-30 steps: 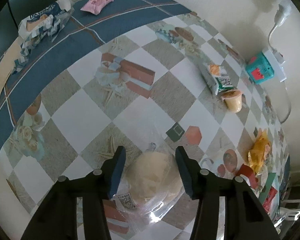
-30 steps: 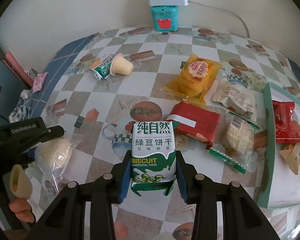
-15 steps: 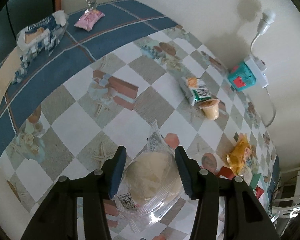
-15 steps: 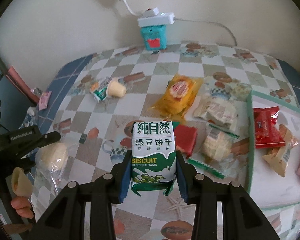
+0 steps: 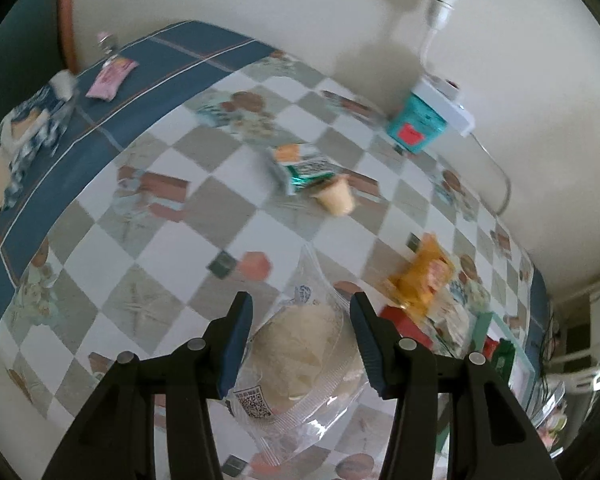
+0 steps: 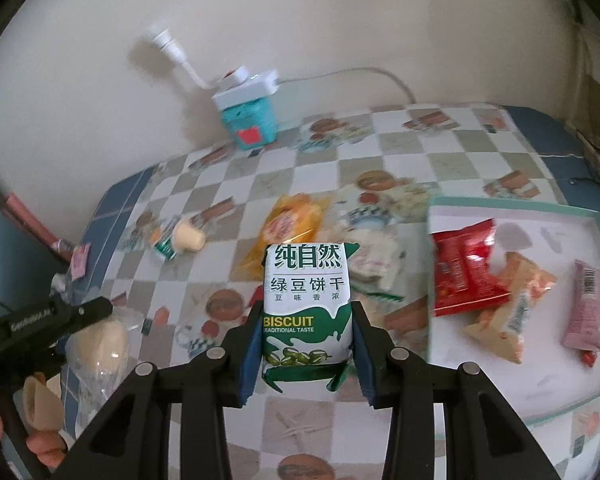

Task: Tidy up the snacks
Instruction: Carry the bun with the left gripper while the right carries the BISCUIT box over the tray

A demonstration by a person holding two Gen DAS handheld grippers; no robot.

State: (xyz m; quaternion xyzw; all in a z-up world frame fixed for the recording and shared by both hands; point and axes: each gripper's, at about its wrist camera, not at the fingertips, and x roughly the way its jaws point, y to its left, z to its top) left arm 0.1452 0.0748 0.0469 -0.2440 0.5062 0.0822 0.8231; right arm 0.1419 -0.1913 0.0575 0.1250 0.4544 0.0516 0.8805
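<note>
Although both views are smeared by motion, the main things can be read. Between the blue pads of the left gripper [image 5: 300, 340] sits a pale round bun in a clear wrapper [image 5: 300, 354]; its lower end is cut off by the black frame, and the wrapper's loose top edge rises past the fingertips [image 5: 240, 322]. The fingers pinch the bun's sides, and it hangs above the checked table [image 5: 148, 216]. The right gripper [image 6: 305, 338] pinches a green and white biscuit pack [image 6: 306, 300] by its lower half, upright, label facing the camera (it blocks much of what lies behind it).

Behind that pack a yellow packet [image 6: 286, 228] and some pale wrapped snacks [image 6: 374, 258] are partly hidden and too blurred to tell apart. At the right stands a shallow white tray with a teal rim [image 6: 512, 206], its far corner running out of view; in it lie a red packet [image 6: 466, 268], an orange-and-white packet [image 6: 514, 306] partly under the red one, and a pink packet [image 6: 588, 306]. Farther left on the table a small cream jelly cup [image 6: 188, 238] lies on its side, touching a green and white wrapper [image 6: 165, 247]. At the left edge a person's hand [image 6: 40, 442] grips the other tool, only its fingertips showing.
</note>
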